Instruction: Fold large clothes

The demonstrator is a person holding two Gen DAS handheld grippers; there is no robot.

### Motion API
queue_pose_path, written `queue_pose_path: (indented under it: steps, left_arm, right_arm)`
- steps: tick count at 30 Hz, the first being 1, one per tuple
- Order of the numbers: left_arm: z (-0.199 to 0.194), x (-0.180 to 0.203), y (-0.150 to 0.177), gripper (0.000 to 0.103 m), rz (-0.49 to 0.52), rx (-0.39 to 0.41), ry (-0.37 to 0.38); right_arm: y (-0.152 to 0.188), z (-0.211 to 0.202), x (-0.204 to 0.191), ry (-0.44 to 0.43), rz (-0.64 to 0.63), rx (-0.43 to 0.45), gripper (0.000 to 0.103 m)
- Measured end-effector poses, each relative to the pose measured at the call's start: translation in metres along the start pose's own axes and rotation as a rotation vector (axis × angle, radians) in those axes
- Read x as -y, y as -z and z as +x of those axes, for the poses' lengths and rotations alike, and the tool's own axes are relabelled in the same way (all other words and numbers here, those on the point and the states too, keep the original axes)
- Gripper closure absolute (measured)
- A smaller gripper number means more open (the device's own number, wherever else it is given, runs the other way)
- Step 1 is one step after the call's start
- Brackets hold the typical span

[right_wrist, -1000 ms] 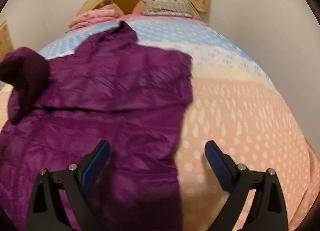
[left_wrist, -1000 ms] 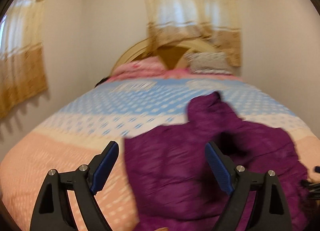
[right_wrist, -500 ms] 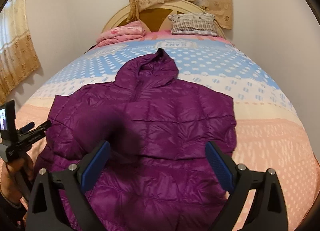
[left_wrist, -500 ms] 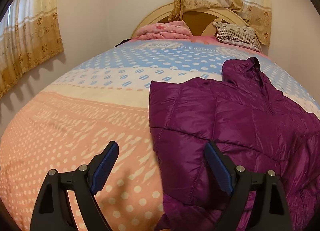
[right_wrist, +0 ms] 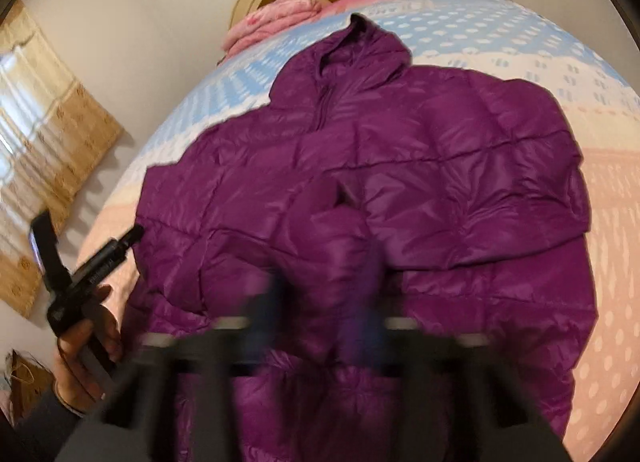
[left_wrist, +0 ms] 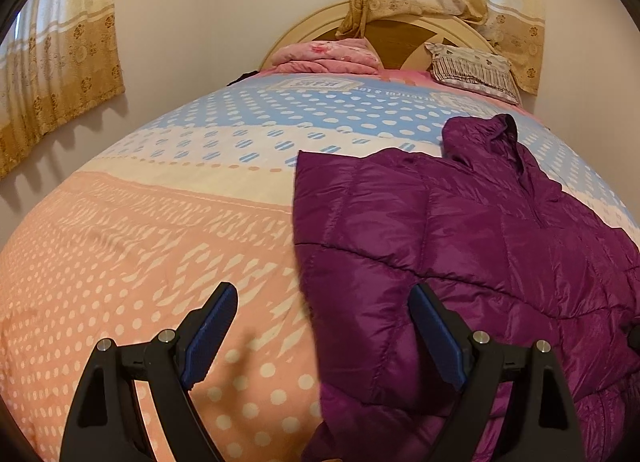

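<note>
Left wrist view: purple jacket (left_wrist: 460,246) lies on bed (left_wrist: 140,242); left tool (left_wrist: 320,326) released, right tool (right_wrist: 316,302) closing, blurred over jacket.

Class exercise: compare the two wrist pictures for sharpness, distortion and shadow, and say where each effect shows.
Left wrist: sharp, the left tool crisp, the bed bulging from fisheye, curtain shadows on the wall. Right wrist: the closing right tool smeared by motion, the purple jacket softly blurred.
</note>
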State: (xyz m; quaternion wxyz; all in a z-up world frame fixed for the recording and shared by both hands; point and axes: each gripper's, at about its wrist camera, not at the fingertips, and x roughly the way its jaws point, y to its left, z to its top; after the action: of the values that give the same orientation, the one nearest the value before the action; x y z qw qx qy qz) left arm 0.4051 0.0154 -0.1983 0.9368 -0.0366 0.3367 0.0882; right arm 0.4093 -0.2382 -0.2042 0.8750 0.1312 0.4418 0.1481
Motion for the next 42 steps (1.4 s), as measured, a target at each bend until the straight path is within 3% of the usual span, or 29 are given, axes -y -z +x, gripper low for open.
queue_pose_path:
  steps: [9,16,20,21,23,24,25,28,31,36,42]
  left_arm:
    - [-0.001,-0.016,0.004,0.015,-0.043,-0.024,-0.014]
    - [-0.003,-0.014,0.005,0.015,-0.032,-0.03,-0.007]
    - [-0.007,-0.003,0.001,0.015,-0.018,-0.027,0.013]
    - [-0.008,0.001,-0.002,0.015,-0.011,-0.022,0.014]
    - [-0.012,0.01,-0.012,0.015,0.005,-0.001,0.029]
    - [-0.014,0.014,-0.016,0.015,0.01,0.011,0.039]
    - [-0.016,0.018,-0.021,0.015,0.017,0.023,0.051]
    - [-0.015,0.036,-0.035,0.015,0.048,0.038,0.089]
    - [-0.005,0.052,-0.039,0.015,0.071,0.022,0.088]
    - [0.016,0.078,-0.026,0.015,0.12,-0.04,0.102]
    - [0.037,0.083,-0.005,0.015,0.139,-0.102,0.111]
  right_arm:
    - [0.015,-0.044,0.039,0.098,0.054,0.101,0.092]
    - [0.041,-0.054,0.071,0.189,0.076,0.066,0.092]
    - [0.039,-0.057,0.078,0.164,0.095,0.084,0.09]
    - [0.038,-0.059,0.08,0.163,0.109,0.086,0.087]
    - [0.036,-0.067,0.082,0.192,0.121,0.109,0.067]
    - [0.034,-0.075,0.082,0.219,0.123,0.135,0.046]
    - [0.033,-0.082,0.083,0.237,0.125,0.161,0.044]
    - [0.024,-0.094,0.074,0.304,0.101,0.208,0.044]
    - [0.012,-0.095,0.06,0.274,0.058,0.23,0.044]
    - [-0.002,-0.054,0.034,0.224,-0.052,0.169,0.049]
    - [0.006,-0.004,0.054,0.278,-0.05,0.086,0.056]
